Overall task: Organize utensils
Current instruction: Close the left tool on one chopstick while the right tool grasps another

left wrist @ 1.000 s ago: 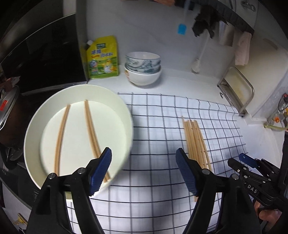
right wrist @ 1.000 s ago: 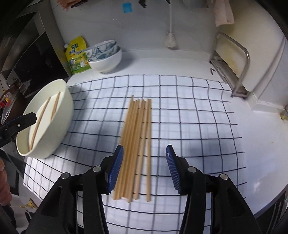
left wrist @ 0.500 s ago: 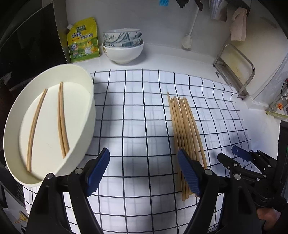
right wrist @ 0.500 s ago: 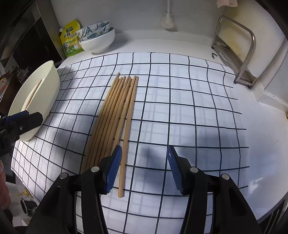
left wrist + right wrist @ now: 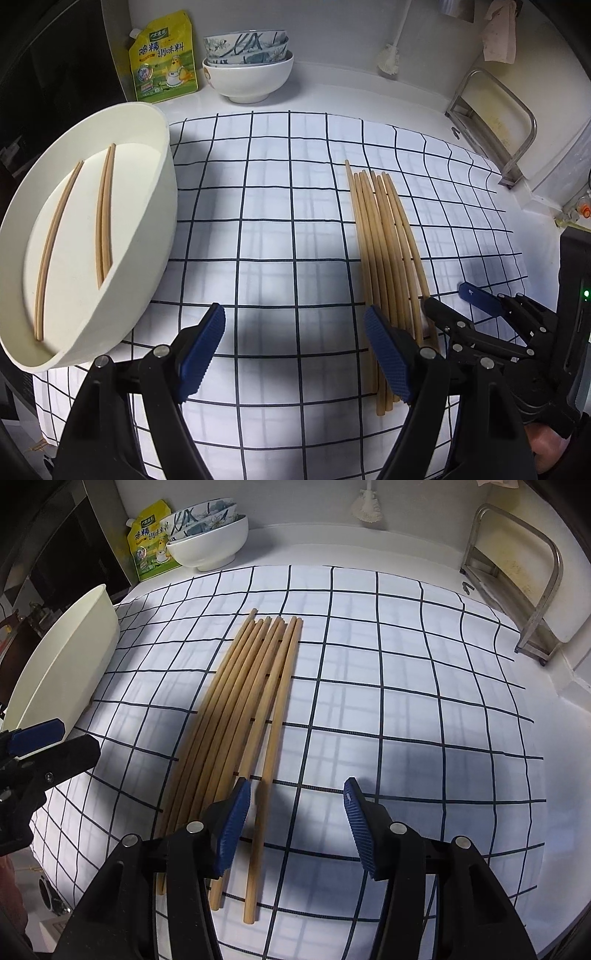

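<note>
Dropping both grippers closer to the cloth [image 5: 406, 701] than a second ago. Right gripper [image 5: 297, 805] half-open, empty, now low over the near end of the chopsticks [image 5: 251, 716]. Left gripper [image 5: 295, 332] wide, empty. Three sticks already in the tub [image 5: 155, 221]; next pick looks imminent.

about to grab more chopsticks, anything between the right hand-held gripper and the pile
Nothing visible. The right hand-held gripper hangs open just over the near ends of the chopsticks on the checked cloth, with only bare cloth around.
</note>
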A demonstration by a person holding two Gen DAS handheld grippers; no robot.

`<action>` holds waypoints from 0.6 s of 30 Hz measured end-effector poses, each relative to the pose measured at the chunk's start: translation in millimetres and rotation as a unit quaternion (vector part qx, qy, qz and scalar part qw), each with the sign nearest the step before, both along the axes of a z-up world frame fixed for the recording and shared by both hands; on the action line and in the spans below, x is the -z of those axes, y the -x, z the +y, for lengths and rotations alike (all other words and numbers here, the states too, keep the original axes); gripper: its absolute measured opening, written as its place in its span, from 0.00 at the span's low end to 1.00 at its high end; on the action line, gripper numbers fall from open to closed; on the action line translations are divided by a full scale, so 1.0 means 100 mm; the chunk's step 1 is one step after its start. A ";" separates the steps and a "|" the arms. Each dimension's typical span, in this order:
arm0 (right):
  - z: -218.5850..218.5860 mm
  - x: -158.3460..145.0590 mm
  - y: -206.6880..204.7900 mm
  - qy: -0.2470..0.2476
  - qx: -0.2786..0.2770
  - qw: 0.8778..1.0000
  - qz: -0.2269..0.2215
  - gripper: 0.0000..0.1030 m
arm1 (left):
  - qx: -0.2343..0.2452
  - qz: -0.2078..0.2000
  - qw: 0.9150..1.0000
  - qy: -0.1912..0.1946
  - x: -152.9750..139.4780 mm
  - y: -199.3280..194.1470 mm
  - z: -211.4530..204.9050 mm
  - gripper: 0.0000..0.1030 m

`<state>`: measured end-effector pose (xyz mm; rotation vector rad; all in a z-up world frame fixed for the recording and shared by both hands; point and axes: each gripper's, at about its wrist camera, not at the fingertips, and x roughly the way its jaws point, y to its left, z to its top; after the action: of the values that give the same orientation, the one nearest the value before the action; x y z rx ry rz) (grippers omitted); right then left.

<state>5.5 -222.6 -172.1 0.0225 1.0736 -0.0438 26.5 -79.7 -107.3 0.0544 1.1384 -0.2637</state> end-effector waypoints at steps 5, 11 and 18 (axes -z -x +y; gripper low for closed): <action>-0.03 0.04 -0.01 0.008 -0.002 1.000 -0.002 0.49 | 0.008 0.005 1.000 0.012 0.05 0.00 -0.06 0.77; -0.13 0.04 -0.01 0.012 0.006 1.000 -0.006 0.49 | 0.017 0.009 1.000 0.014 0.13 -0.01 -0.15 0.77; -0.40 0.02 0.02 0.018 0.032 0.999 -0.006 0.49 | 0.020 0.016 1.000 0.007 0.26 -0.09 -0.23 0.77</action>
<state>3.4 -262.5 -174.6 0.0254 1.0599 -0.1207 35.4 -102.9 -133.0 0.0600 1.1675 -0.3093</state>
